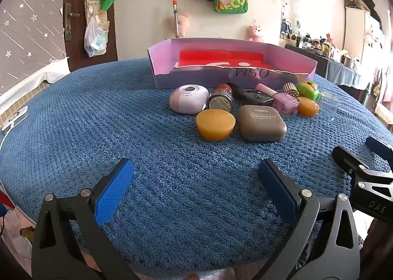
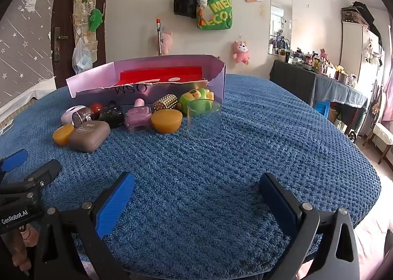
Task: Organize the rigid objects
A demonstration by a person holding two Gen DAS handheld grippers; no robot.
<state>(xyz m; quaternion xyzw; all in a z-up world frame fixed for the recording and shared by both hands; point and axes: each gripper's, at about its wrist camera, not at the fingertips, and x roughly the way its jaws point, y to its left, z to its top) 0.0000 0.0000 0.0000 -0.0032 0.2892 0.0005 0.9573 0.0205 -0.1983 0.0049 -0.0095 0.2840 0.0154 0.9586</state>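
I'm looking into a lived-in bedroom at home: a blue towel-like cover (image 2: 221, 157) spreads under my rig, bags (image 2: 213, 9) hang on the wall, pink plush toys (image 2: 242, 52) dot it, and a side table (image 2: 319, 76) is crowded with bottles beside a star-patterned wall (image 1: 24, 22) and wooden door (image 1: 73, 9).

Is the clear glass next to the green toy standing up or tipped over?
Standing upright. In the right wrist view the clear glass sits on the blue cover with its round rim on top, level, in front of the green toy.
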